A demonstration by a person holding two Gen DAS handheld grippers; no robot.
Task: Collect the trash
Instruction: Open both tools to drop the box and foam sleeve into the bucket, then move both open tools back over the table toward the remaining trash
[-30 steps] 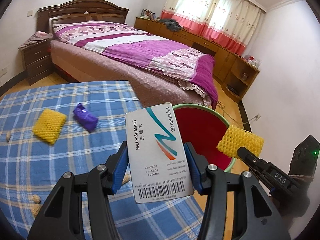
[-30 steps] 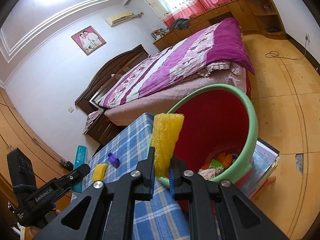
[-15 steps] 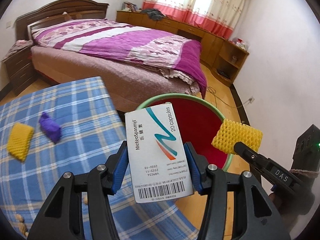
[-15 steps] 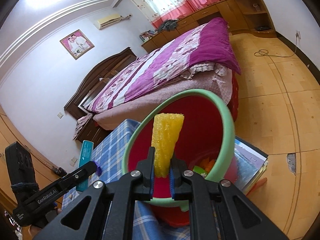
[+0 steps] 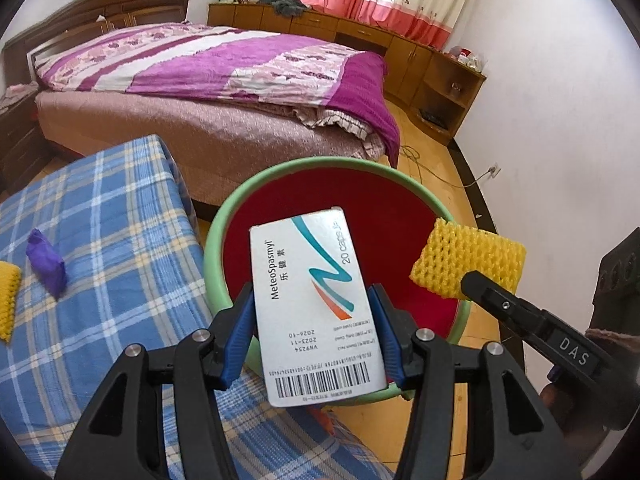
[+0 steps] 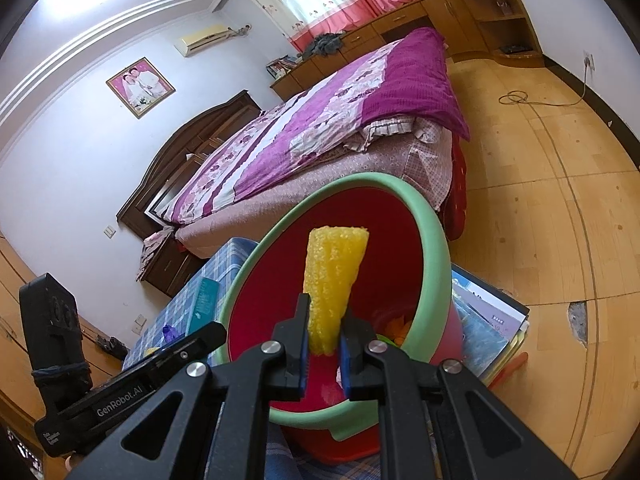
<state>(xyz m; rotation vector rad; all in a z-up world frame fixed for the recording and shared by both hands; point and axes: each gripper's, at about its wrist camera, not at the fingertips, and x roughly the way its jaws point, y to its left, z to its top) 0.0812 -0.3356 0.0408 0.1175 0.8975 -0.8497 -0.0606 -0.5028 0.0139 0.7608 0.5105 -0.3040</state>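
From the left wrist, a box [image 5: 314, 312] is pinched by the left gripper [image 5: 314, 344] over the bin [image 5: 224, 224]; 1 purple wrapper [image 5: 46, 268] and 1 yellow net [image 5: 6, 300] are left on the table [image 5: 120, 232]. From the right wrist, a foam net [image 6: 334, 276] is pinched by the right gripper [image 6: 324, 354] above the bin [image 6: 430, 264], where some trash [image 6: 394, 328] is already collected; 2 drops are judged pending.

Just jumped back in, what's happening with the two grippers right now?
The left gripper is clamped on a white MeteoSpasmyl capsule box, and the right gripper grips a yellow foam fruit net. Both hang over the red bin with the green rim. Neither is released yet. A purple wrapper lies on the plaid tablecloth.
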